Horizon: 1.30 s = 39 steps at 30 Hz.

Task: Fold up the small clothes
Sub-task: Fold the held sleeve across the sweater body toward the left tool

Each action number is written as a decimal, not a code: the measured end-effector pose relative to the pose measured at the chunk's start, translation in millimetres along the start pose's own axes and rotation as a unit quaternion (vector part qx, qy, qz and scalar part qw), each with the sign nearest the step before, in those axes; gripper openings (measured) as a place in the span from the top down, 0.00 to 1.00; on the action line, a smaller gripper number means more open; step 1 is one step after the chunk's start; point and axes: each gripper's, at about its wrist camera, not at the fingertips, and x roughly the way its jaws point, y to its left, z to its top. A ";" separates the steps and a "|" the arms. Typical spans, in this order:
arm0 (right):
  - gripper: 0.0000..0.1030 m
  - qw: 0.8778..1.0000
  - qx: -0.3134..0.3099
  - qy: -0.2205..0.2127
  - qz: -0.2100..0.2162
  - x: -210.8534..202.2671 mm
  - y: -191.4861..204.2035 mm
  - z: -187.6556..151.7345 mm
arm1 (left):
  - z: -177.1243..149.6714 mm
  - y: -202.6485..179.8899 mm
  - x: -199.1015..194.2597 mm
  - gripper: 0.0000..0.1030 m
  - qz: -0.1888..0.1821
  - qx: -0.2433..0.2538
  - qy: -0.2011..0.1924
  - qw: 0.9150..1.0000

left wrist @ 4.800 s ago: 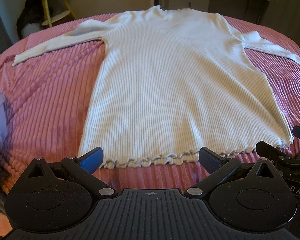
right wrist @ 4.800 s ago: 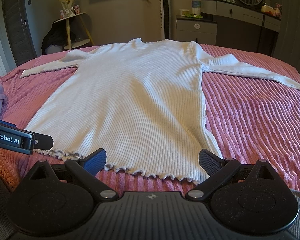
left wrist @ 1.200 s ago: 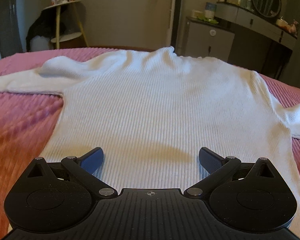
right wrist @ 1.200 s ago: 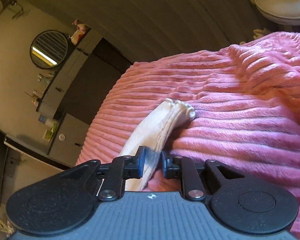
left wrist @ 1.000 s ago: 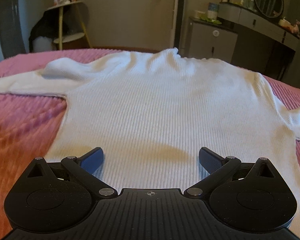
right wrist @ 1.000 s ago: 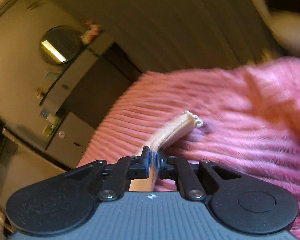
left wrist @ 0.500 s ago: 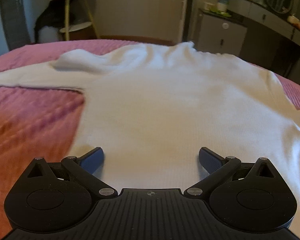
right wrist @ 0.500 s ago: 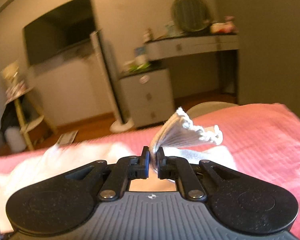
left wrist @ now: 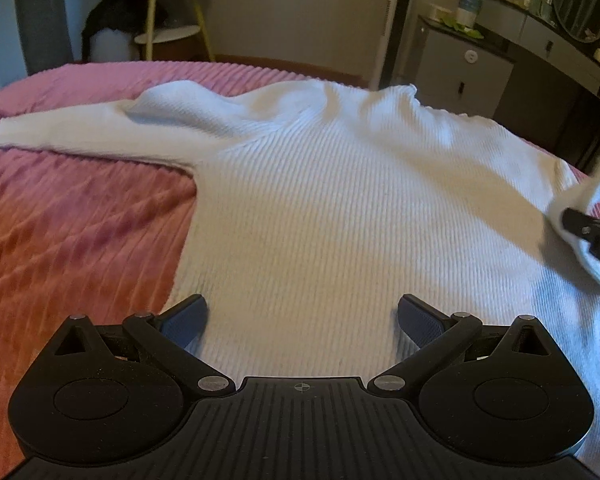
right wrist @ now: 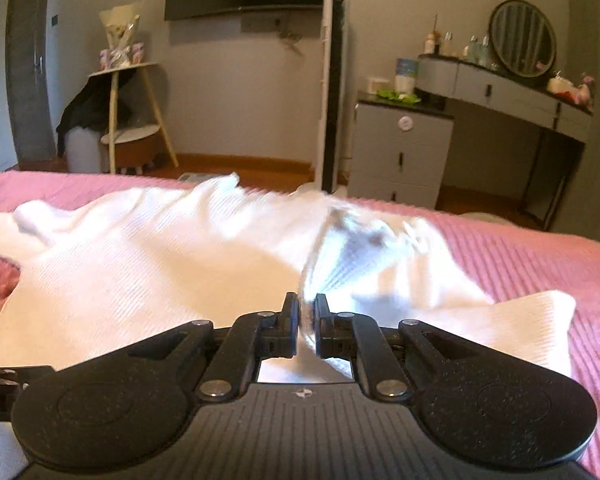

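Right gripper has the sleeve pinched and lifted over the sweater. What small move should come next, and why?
Probably carry the sleeve a little further across the sweater and lay it flat on the chest before letting go. The right gripper is shut on the sleeve, which hangs bunched above the body rather than resting on it. The left gripper sits open over the lower body, holding nothing.

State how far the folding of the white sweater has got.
Done: the white sweater lies flat on the pink bedspread. In hand: the right hand-held gripper pinches one sleeve over the body. Left: the other sleeve, still outstretched; the left hand-held gripper is open.
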 end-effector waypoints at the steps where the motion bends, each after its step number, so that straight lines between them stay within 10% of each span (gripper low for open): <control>1: 0.90 1.000 0.001 0.005 0.006 4.3 3.8 -1.2 | -0.2 -0.3 0.9 0.00 0.000 0.001 0.001 1.000; 9: 0.55 0.998 0.050 -0.007 0.028 -28.1 -9.9 -18.3 | -0.2 -1.0 2.7 0.00 -0.009 0.001 -0.001 1.000; 16: 0.59 0.973 0.229 0.001 0.013 -54.0 -72.8 -63.9 | -0.7 -18.0 -6.9 0.00 -0.044 0.036 -0.019 0.998; 19: 0.82 0.962 0.273 0.027 0.007 -40.8 -91.6 -79.5 | 4.1 -29.1 -10.6 0.00 -0.065 0.045 -0.022 0.997; 28: 0.83 0.938 0.346 -0.008 0.006 -39.9 -120.0 -87.3 | 42.4 -83.3 14.4 0.00 -0.137 0.053 0.007 0.989; 39: 0.81 0.926 0.378 -0.018 0.004 -33.2 -133.1 -90.4 | 68.8 -108.8 78.4 0.60 -0.205 -0.019 0.108 0.973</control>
